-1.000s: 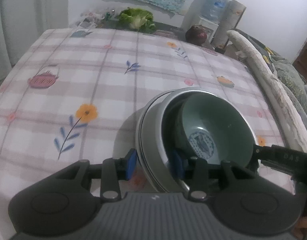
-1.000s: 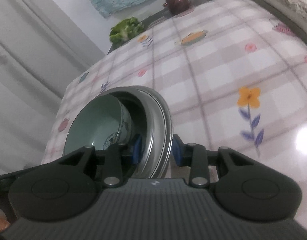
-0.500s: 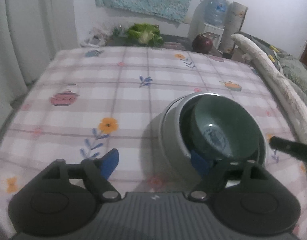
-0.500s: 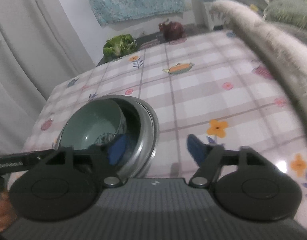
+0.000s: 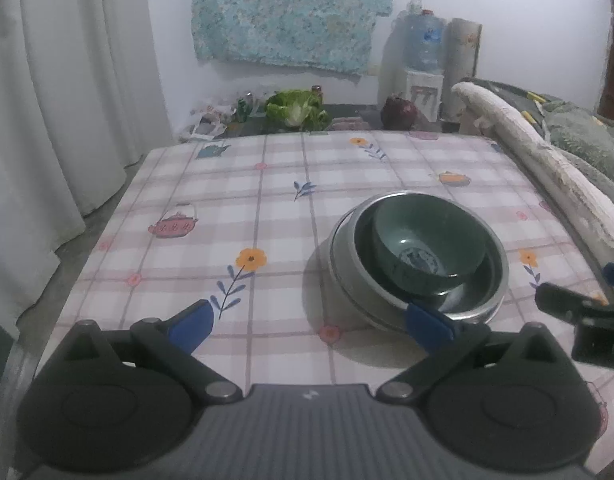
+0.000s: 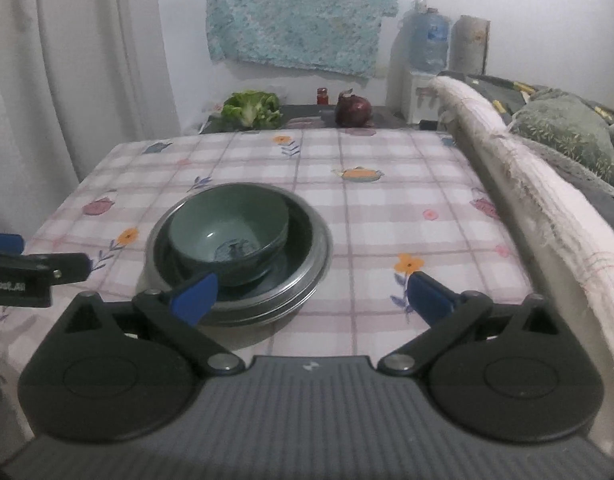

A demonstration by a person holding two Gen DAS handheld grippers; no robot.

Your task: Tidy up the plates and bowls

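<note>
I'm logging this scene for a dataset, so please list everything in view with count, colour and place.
green bowl: one, green with a blue motif inside, nested in the metal bowls.
metal bowls: stacked, count unclear, silver, on the tablecloth.
tablecloth: one, pink check with flowers and teapots, covering the table.
cabbage: one, green, beyond the table's far edge.
red onion: one, dark red, right of the cabbage.
small jar: one, red, behind the onion.
water jug: one, blue, far right corner.
wall cloth: one, turquoise, on the wall.
curtain: white, left.
bedding: green, right.
left gripper: jaws opening, nothing between.
right gripper: jaws opening, nothing between.
</note>
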